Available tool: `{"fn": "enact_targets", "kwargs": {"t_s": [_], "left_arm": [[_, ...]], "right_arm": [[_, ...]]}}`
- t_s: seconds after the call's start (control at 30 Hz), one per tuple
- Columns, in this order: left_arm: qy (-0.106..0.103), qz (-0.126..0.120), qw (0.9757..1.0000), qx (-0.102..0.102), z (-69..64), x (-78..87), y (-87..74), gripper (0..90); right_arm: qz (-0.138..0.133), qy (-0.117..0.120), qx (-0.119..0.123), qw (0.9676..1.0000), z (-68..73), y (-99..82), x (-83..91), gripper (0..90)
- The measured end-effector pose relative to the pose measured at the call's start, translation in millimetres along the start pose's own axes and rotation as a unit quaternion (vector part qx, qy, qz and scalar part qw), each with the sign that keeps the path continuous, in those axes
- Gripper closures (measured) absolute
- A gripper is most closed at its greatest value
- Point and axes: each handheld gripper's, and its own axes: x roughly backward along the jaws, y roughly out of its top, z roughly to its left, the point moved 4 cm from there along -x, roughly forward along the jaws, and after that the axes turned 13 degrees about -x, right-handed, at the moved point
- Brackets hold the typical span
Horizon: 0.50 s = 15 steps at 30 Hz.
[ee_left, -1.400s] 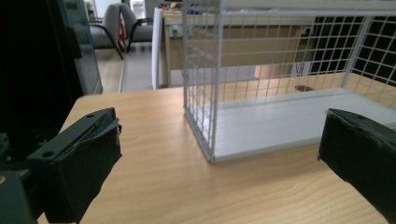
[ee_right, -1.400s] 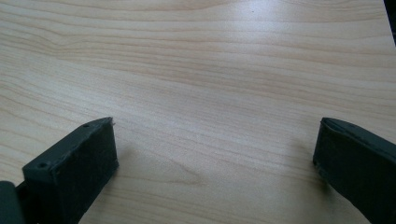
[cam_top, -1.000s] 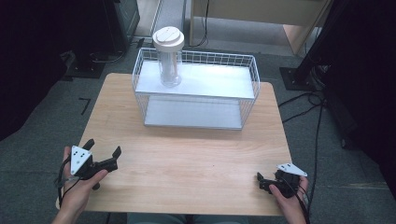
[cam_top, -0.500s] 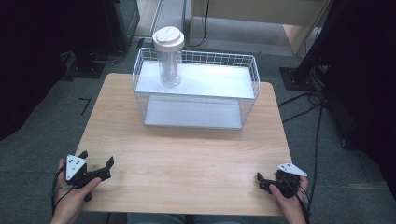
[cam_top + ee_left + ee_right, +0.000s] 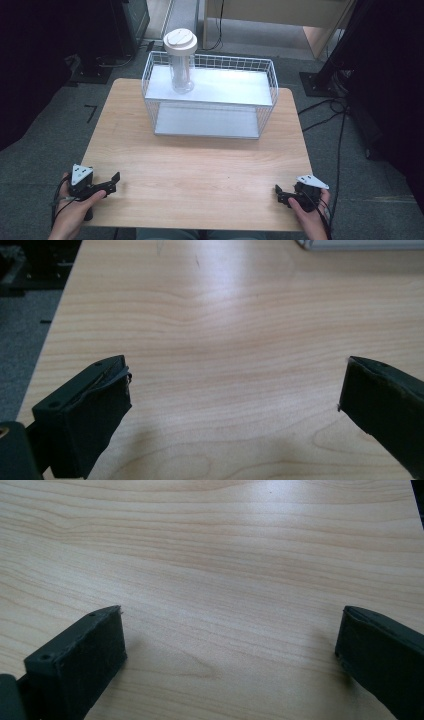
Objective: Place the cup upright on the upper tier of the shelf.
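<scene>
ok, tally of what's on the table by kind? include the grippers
Wire basket: 1
Clear jar with white lid, standing in the basket's left end: 1
Grippers, both with jaws open, holding nothing: 2, left and right
Total: 4

We find nothing to read here: no label on the jar (image 5: pixel 181 60), none on the basket (image 5: pixel 210 67), no print on the worktop (image 5: pixel 200 165).
</scene>
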Motion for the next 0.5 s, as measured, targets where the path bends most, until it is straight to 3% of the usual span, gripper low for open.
{"fn": "enact_targets", "kwargs": {"t_s": [0.23, 0.3, 0.33, 0.5], "left_arm": [[-0.004, 0.027, 0.9996, 0.006, 1.7, -4.5, -0.7, 0.5], [-0.007, 0.048, 0.9988, 0.004, 1.5, -5.9, -2.5, 0.5], [-0.013, 0.064, 0.9979, 0.000, 1.0, -7.1, -3.8, 0.5], [-0.002, 0.076, 0.9968, -0.024, -1.7, -8.4, -3.9, 0.4]], "right_arm": [[0.000, 0.000, 0.000, 1.0000, 0.0, 0.0, 0.0, 0.0], [0.000, 0.000, 0.000, 1.0000, 0.0, 0.0, 0.0, 0.0], [0.000, 0.000, 0.000, 1.0000, 0.0, 0.0, 0.0, 0.0], [0.000, 0.000, 0.000, 1.0000, 0.0, 0.0, 0.0, 0.0]]}}
